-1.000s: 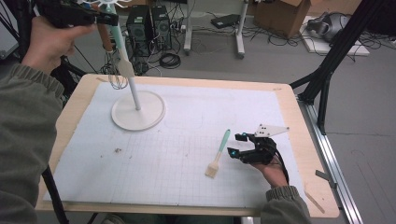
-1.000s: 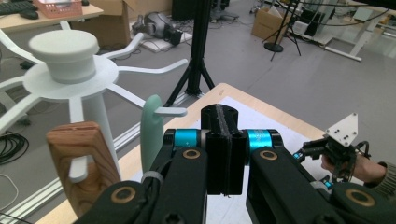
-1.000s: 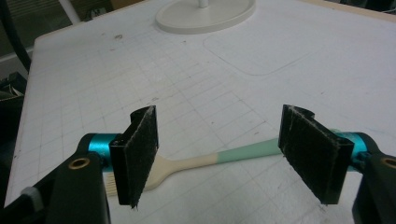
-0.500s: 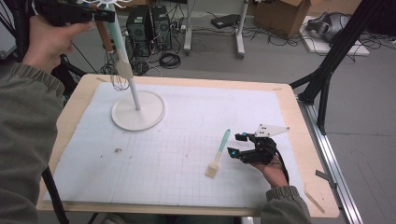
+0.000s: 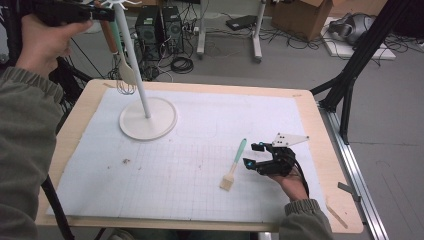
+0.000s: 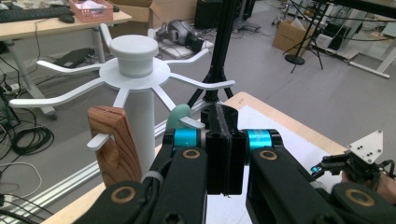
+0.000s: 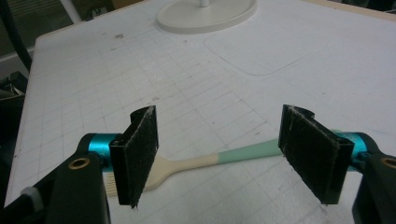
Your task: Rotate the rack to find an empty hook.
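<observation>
A white stand rises from its round base [image 5: 148,120] at the back left of the mat, with hook arms around its cap [image 6: 134,51]. A wooden-handled whisk [image 5: 108,37] and a mint-handled spatula [image 5: 126,72] hang from the hooks. In the left gripper view the wooden handle [image 6: 112,140] hangs left of the jaws and the mint handle [image 6: 177,116] just behind them. My left gripper [image 5: 107,14] [image 6: 226,116] is raised beside the stand's top, shut and empty. My right gripper [image 5: 250,155] [image 7: 217,135] rests open on the mat. A mint-handled pastry brush [image 5: 235,162] [image 7: 205,161] lies just beyond its pads, untouched.
A white gridded mat [image 5: 200,150] covers the wooden table [image 5: 325,150]. A thin wooden strip [image 5: 336,216] lies at the front right corner. Black frame legs [image 5: 350,75] stand to the right of the table. Computer towers [image 5: 160,25], cables and a cardboard box sit on the floor behind.
</observation>
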`<state>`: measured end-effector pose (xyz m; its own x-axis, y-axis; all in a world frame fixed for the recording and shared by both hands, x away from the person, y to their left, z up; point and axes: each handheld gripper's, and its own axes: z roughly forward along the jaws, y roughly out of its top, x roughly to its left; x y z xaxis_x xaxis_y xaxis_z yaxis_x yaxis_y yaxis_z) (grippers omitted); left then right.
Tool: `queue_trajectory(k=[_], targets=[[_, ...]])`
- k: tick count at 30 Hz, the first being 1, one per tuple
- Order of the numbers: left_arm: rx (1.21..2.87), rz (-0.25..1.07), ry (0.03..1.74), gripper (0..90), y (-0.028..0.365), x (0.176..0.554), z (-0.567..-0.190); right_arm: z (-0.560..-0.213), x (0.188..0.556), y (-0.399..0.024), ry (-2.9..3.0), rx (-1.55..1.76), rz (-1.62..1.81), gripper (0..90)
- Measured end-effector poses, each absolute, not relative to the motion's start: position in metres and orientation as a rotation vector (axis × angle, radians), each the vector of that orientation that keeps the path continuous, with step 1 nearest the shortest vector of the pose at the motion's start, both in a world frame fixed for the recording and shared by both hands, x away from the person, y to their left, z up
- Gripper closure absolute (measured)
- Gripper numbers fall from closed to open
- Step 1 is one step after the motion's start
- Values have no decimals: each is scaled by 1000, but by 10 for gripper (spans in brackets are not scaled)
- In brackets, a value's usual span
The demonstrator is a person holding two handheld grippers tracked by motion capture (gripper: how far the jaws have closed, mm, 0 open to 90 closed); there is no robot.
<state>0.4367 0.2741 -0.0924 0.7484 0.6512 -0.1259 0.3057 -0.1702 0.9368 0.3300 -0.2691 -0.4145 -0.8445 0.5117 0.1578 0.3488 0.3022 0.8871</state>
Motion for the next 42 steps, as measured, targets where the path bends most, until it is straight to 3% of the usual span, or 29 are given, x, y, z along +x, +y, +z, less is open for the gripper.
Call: queue_trajectory(k=[35,42], targets=[[1780,383,769,895,290,429,-98,-414,330,-269,2402,802,1578,280],[1798,370,751,848,290,416,-103,-414,329,-267,2403,792,1579,280]])
